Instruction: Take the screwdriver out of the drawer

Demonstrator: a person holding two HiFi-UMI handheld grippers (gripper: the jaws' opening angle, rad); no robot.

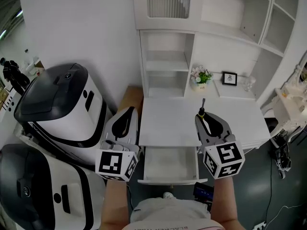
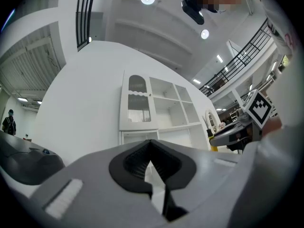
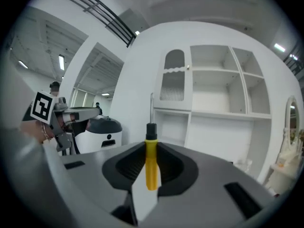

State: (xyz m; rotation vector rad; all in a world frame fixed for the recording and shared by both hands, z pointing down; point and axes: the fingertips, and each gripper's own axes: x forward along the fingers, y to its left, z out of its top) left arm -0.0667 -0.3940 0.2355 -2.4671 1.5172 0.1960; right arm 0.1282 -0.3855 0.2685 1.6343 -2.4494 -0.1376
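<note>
Here the right gripper (image 1: 203, 116) has its ribbed black pads clamped on the smooth yellow handle of the screwdriver (image 3: 151, 161). The tool's black collar and slim metal shaft stick out past the jaw tips, over the matte white desk top (image 1: 165, 123), right of centre in the head view. Below it, the shallow white drawer (image 1: 169, 180) stands pulled open. At lower left, the left gripper (image 1: 125, 113) holds nothing; its grey, rounded jaws seem to meet at the tips.
</note>
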